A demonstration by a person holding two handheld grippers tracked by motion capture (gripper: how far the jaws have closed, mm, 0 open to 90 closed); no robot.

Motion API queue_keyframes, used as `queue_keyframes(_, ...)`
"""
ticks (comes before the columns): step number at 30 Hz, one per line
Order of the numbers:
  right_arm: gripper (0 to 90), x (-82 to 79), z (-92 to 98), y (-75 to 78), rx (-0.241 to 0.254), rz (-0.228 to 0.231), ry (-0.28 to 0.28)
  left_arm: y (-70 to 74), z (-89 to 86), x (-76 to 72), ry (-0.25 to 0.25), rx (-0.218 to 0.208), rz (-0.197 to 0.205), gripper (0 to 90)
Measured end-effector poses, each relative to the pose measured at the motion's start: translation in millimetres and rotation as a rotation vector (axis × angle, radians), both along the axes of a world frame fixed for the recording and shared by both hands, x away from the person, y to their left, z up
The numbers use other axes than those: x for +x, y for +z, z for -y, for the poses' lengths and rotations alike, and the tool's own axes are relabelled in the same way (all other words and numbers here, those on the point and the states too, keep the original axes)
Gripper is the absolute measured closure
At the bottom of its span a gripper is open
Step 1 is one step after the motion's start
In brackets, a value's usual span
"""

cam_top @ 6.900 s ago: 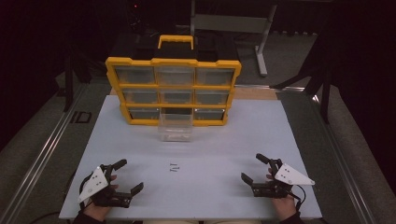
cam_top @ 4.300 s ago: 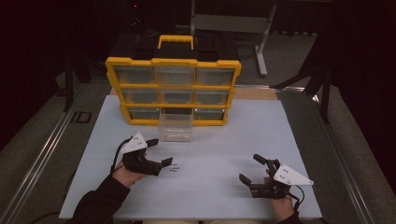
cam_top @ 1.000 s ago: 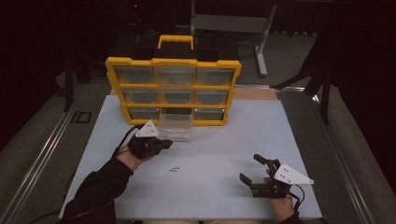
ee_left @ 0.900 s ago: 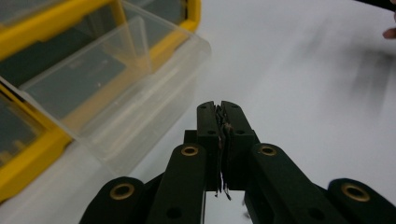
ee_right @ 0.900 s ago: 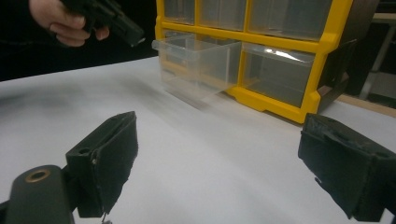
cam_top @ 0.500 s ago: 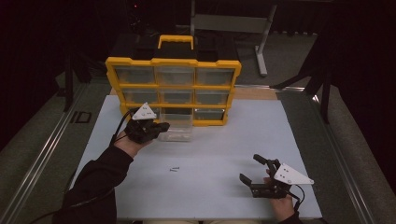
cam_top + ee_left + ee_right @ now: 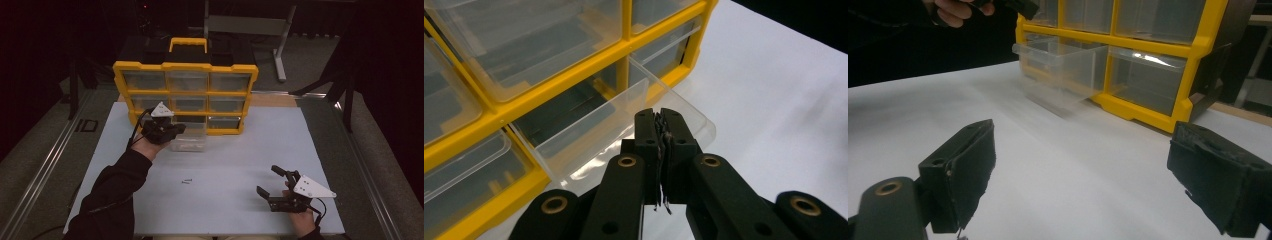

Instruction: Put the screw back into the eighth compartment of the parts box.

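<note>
your left gripper (image 7: 659,150) hangs over the pulled-out clear drawer (image 7: 624,120) of the yellow organizer (image 7: 185,90), its jaws pressed together on a small dark screw (image 7: 661,131) that peeks out between the pads, with a thin end showing below them. it looks tiny, hard and light, so it should neither bend nor break, but it can roll, tip or slip out with the slightest easing, and it sits at an angle in the pinch. keep the squeeze steady and hold it along the shaft, not by the tip. another screw (image 7: 187,181) lies on the white table (image 7: 240,145), well apart from the drawer, small enough that you'd want to come down on it square. the drawer is thin clear plastic and likely slides easily if bumped. your right gripper (image 7: 274,182) rests on the table with its jaws spread wide and nothing between them
</note>
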State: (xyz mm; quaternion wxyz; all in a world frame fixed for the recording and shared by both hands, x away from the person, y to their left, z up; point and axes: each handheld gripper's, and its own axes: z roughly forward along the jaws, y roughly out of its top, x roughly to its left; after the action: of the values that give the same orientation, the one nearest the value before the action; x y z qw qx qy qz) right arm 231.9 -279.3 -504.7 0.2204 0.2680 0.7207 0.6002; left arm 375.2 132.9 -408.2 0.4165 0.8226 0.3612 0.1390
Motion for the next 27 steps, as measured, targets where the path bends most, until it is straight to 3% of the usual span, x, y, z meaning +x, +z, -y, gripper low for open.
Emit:
queue_keyframes(16, 12.0, 0.1, 0.5, 0.1, 0.006, -0.001, 0.006, -14.9, 19.0, 23.0, 0.115, 0.039, -0.133, 87.4)
queue_keyframes(21, 12.0, 0.0, 0.6, 0.2, 0.007, 0.000, 0.005, -18.3, 22.2, 28.7, 0.122, 0.039, -0.171, 87.3)
queue_keyframes(27, 12.0, 0.2, 0.5, 0.0, 0.007, -0.002, 0.006, -22.1, 26.0, 35.4, 0.140, 0.074, -0.197, 87.3)
